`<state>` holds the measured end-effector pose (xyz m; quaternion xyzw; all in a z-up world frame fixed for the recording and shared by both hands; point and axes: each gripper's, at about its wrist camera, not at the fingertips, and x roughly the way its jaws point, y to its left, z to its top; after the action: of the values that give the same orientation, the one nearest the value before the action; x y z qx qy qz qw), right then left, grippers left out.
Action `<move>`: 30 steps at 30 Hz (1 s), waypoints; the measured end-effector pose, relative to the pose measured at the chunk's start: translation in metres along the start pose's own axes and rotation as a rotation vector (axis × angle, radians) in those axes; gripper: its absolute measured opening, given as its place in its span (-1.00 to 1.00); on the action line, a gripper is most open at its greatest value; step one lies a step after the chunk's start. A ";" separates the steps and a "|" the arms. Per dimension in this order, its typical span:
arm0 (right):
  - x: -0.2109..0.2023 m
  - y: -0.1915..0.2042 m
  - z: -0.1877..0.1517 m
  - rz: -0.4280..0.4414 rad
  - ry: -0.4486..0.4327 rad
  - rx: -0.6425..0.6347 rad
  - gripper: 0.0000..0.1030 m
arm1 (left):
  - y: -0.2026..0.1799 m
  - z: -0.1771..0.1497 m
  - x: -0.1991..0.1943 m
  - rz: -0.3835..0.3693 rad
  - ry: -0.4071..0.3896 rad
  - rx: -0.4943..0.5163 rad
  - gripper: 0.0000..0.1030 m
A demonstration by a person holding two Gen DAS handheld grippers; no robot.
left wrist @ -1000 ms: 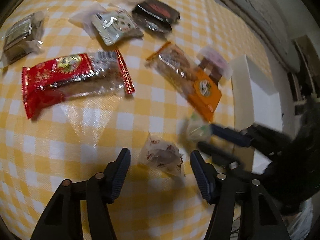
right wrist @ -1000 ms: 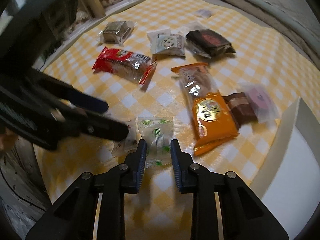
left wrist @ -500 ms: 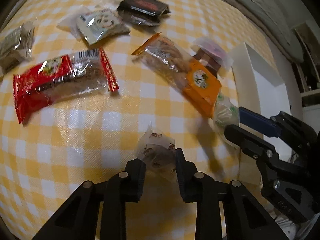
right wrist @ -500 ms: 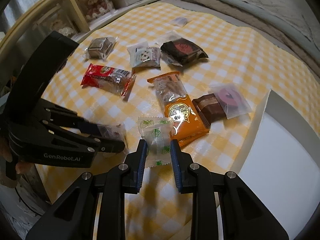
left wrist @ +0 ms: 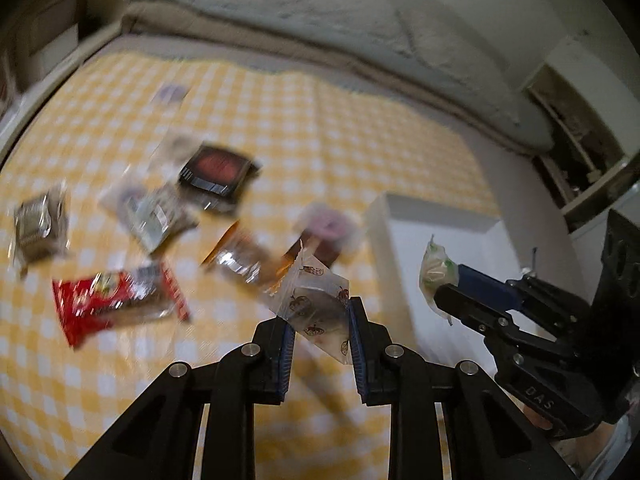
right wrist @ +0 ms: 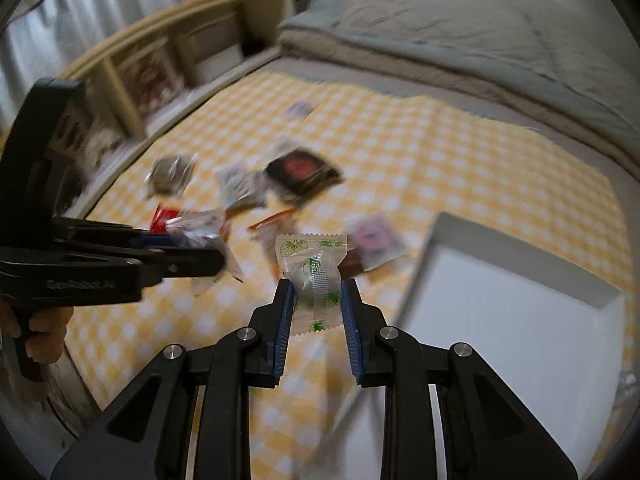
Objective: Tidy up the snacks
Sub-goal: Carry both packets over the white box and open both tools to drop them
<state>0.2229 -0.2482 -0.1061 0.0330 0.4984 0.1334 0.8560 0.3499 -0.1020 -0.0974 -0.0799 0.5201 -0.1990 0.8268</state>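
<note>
In the left wrist view my left gripper (left wrist: 320, 308) is shut on a clear candy wrapper with red strawberry print (left wrist: 314, 300), held above the yellow checked cloth (left wrist: 360, 128). The right gripper (right wrist: 316, 288) is shut on a clear candy wrapper with green strawberry print (right wrist: 314, 264), also raised off the cloth. Each view shows the other gripper from the side: the right gripper (left wrist: 440, 292) with its green candy (left wrist: 434, 268) hangs over the white box (left wrist: 432, 210), and the left gripper (right wrist: 216, 258) stays left of it over the cloth.
Several snacks lie blurred on the cloth: a red packet (left wrist: 116, 300), a black packet (left wrist: 216, 172), an orange packet (left wrist: 236, 256), a pink-and-brown one (left wrist: 326, 228). The white box (right wrist: 520, 248) stands at the right. A grey quilt (left wrist: 360, 20) lies beyond; shelves (right wrist: 152, 64) lie left.
The left jaws closed on the red-print candy. Both grippers rose off the cloth with their candies and tilted up, so the quilt and shelves have come into view.
</note>
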 end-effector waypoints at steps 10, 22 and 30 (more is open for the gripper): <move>-0.043 -0.063 -0.012 -0.139 -0.076 0.170 -0.51 | -0.058 0.014 0.021 -0.048 -0.066 0.094 -0.52; -0.042 -0.117 -0.015 -0.235 -0.096 0.284 -0.51 | -0.099 0.046 0.108 -0.058 -0.016 0.105 -0.52; -0.034 -0.149 -0.017 -0.291 -0.096 0.352 -0.51 | -0.113 0.064 0.148 -0.052 -0.019 0.108 -0.25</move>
<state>0.2213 -0.4019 -0.1139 0.1159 0.4720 -0.0821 0.8701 0.4350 -0.2707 -0.1534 -0.0504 0.4983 -0.2473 0.8295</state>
